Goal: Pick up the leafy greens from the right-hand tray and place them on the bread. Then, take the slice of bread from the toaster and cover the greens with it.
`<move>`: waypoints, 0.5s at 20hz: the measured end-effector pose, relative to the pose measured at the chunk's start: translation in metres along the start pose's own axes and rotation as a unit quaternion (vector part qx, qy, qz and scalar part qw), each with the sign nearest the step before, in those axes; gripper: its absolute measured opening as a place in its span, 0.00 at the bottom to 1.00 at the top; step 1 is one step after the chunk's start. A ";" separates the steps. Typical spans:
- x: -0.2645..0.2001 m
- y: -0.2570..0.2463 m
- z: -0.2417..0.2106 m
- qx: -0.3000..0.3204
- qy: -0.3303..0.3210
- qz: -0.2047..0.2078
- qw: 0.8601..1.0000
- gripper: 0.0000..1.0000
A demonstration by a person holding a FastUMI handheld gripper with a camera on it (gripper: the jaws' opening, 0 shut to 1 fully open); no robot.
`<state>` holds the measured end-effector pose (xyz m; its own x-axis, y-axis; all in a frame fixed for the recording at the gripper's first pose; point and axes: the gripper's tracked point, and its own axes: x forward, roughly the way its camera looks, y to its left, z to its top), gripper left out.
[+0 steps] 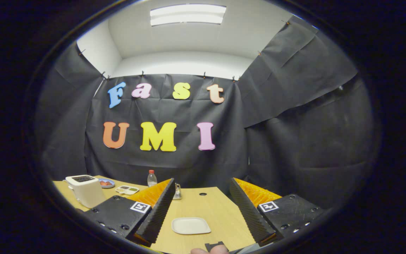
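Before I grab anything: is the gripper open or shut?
Open: the gripper fingers stand apart, with the white plate between them.

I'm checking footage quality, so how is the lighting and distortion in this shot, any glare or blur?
Gripper view: strong fisheye bending, the table edges curve; the ceiling light is blown out white; even, soft light on the white plate with no glare; the toaster and bottle look small yet fairly sharp; the open gripper frames the plate.
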<state>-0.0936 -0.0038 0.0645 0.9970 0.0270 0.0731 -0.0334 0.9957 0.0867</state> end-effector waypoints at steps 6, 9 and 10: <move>0.005 -0.002 0.000 -0.035 -0.004 -0.015 0.999 0.95; 0.008 0.007 -0.005 -0.044 0.003 -0.006 0.999 0.95; 0.010 0.006 -0.008 -0.046 0.007 -0.006 0.999 0.96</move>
<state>-0.0836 0.0035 0.0578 0.9982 0.0156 0.0584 -0.0154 0.9999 -0.0033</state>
